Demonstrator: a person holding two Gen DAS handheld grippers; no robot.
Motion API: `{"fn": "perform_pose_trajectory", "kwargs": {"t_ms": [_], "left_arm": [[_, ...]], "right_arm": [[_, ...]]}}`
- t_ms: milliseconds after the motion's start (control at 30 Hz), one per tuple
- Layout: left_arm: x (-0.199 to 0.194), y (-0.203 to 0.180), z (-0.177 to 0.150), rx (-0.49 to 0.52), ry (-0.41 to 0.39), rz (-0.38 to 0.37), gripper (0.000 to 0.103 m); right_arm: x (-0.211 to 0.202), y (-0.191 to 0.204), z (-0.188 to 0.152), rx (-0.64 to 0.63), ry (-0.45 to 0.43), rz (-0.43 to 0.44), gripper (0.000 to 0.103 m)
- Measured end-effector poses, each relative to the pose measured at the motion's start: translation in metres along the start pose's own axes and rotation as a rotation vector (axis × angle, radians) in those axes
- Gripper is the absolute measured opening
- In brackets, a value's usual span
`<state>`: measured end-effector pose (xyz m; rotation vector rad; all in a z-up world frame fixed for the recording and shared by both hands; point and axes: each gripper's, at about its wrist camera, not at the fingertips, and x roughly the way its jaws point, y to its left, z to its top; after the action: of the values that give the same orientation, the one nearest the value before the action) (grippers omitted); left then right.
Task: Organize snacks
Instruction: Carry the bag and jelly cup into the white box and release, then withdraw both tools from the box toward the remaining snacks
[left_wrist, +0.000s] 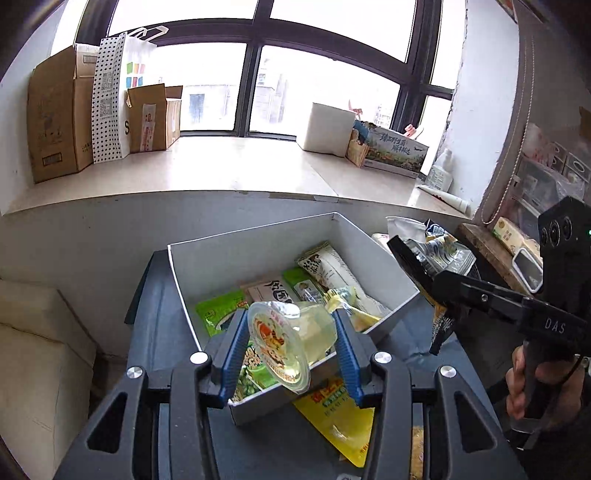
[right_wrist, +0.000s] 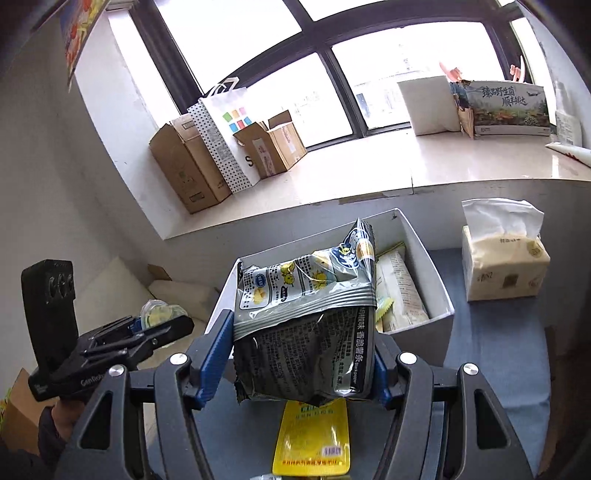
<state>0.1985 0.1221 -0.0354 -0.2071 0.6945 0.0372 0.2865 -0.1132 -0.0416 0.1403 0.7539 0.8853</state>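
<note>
My left gripper is shut on a clear jelly cup with a printed foil lid, held on its side over the near edge of the white box. The box holds several snack packs, among them green ones and a cream one. My right gripper is shut on a grey chip bag with yellow cartoon figures, held above the box's near side. The right gripper also shows in the left wrist view, to the right of the box. A yellow pouch lies on the blue table below.
A tissue pack stands right of the box. Behind is a grey wall and a window ledge with cardboard boxes, a dotted paper bag and a printed carton. A wooden shelf stands at the right.
</note>
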Motion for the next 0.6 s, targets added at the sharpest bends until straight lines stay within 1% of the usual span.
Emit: {"fn": "perform_pose_trajectory", "kwargs": {"t_ms": [100, 200, 233, 267, 300, 333, 367, 400, 433, 500, 533, 600], "left_arm": [[0.035, 0.006, 0.009, 0.000, 0.047, 0.001, 0.050], [0.063, 0.011, 0.009, 0.011, 0.097, 0.048, 0.050], [0.070, 0.012, 0.007, 0.012, 0.110, 0.049, 0.051], [0.076, 0.014, 0.006, 0.012, 0.126, 0.042, 0.053], [0.080, 0.017, 0.005, 0.011, 0.137, 0.042, 0.067], [0.084, 0.020, 0.003, 0.003, 0.144, 0.061, 0.092], [0.084, 0.023, 0.000, -0.010, 0.142, 0.068, 0.102], [0.082, 0.024, -0.001, -0.014, 0.126, 0.035, 0.103], [0.079, 0.024, -0.002, -0.013, 0.122, 0.033, 0.103], [0.074, 0.020, -0.003, 0.007, 0.120, 0.064, 0.103], [0.072, 0.018, -0.003, 0.016, 0.118, 0.065, 0.103], [0.065, 0.013, -0.003, 0.023, 0.105, 0.058, 0.103]], "right_arm": [[0.040, -0.010, 0.020, -0.002, 0.057, -0.049, 0.069], [0.074, -0.022, 0.030, 0.010, 0.115, -0.084, 0.070], [0.082, -0.025, 0.032, 0.012, 0.123, -0.084, 0.072], [0.090, -0.028, 0.034, 0.012, 0.132, -0.084, 0.077], [0.098, -0.031, 0.034, 0.023, 0.153, -0.089, 0.084], [0.103, -0.034, 0.034, 0.043, 0.170, -0.105, 0.097], [0.104, -0.037, 0.034, 0.062, 0.160, -0.114, 0.101], [0.101, -0.038, 0.033, 0.070, 0.132, -0.112, 0.103], [0.096, -0.039, 0.033, 0.075, 0.111, -0.109, 0.103], [0.092, -0.039, 0.030, 0.081, 0.117, -0.104, 0.103], [0.091, -0.038, 0.028, 0.075, 0.128, -0.103, 0.103], [0.086, -0.034, 0.027, 0.044, 0.121, -0.128, 0.103]]}}
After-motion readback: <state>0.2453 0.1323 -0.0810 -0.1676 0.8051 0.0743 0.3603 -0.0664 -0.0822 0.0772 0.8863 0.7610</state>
